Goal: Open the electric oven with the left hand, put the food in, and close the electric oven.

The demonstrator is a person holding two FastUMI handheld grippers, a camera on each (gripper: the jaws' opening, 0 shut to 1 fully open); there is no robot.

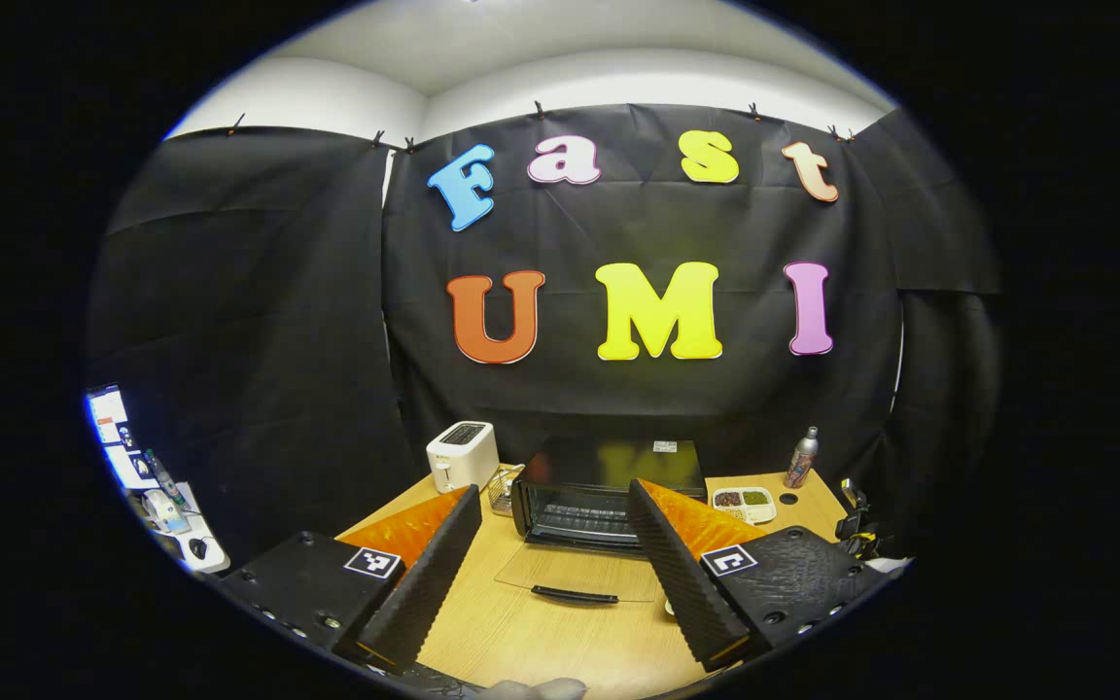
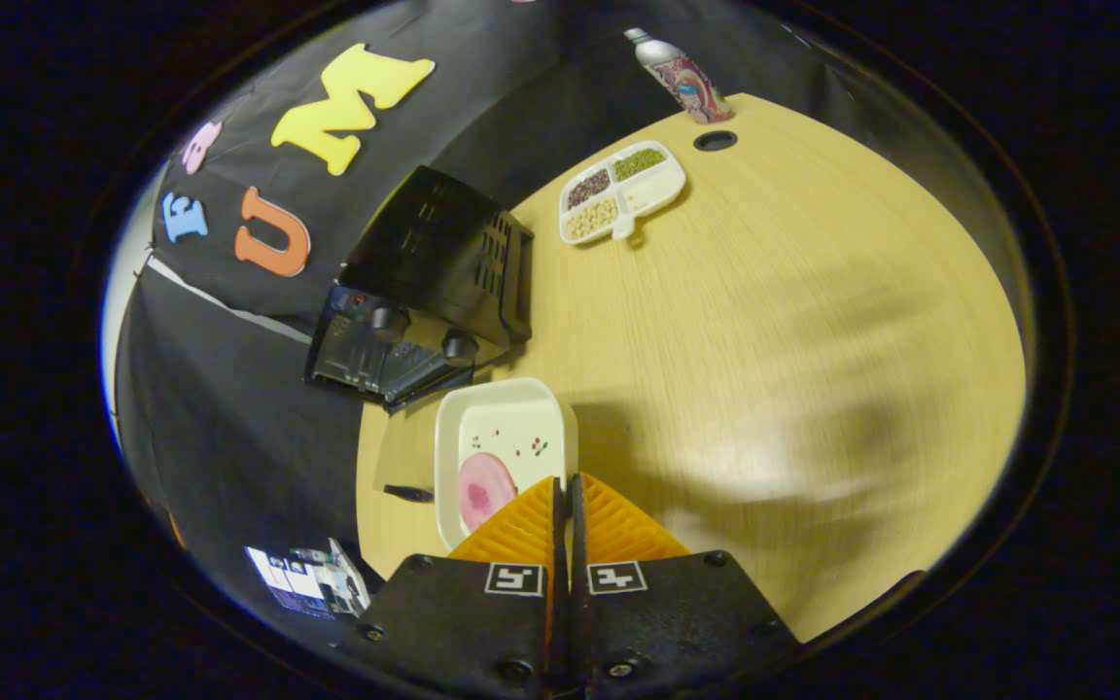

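Two grippers are at work over a light wooden table (image 2: 764,321). In the right gripper view the right gripper (image 2: 567,486) has its fingers pressed together on the near rim of a shallow cream rectangular plate (image 2: 507,428), so it is clenched on the plate. A round pink slice of food (image 2: 485,489) lies on the plate, just beside the fingertips. The plate seems to hang above the table, near the black electric oven (image 2: 434,282), which sits beyond it with two round knobs on its front panel.

In the left gripper view the left gripper (image 1: 555,501) is released, its fingers spread wide with nothing between them. Past them the oven (image 1: 609,481) stands at the back of the table (image 1: 560,642) with its glass door (image 1: 579,574) folded down flat onto the tabletop, the dark handle toward the camera and the wire rack visible inside.

Left of the oven stands a white two-slot toaster (image 1: 463,454). To the right lies a white divided tray of beans and grains (image 1: 743,502), and beyond it a slim metal bottle with a patterned label (image 1: 801,457), near the table's far corner.
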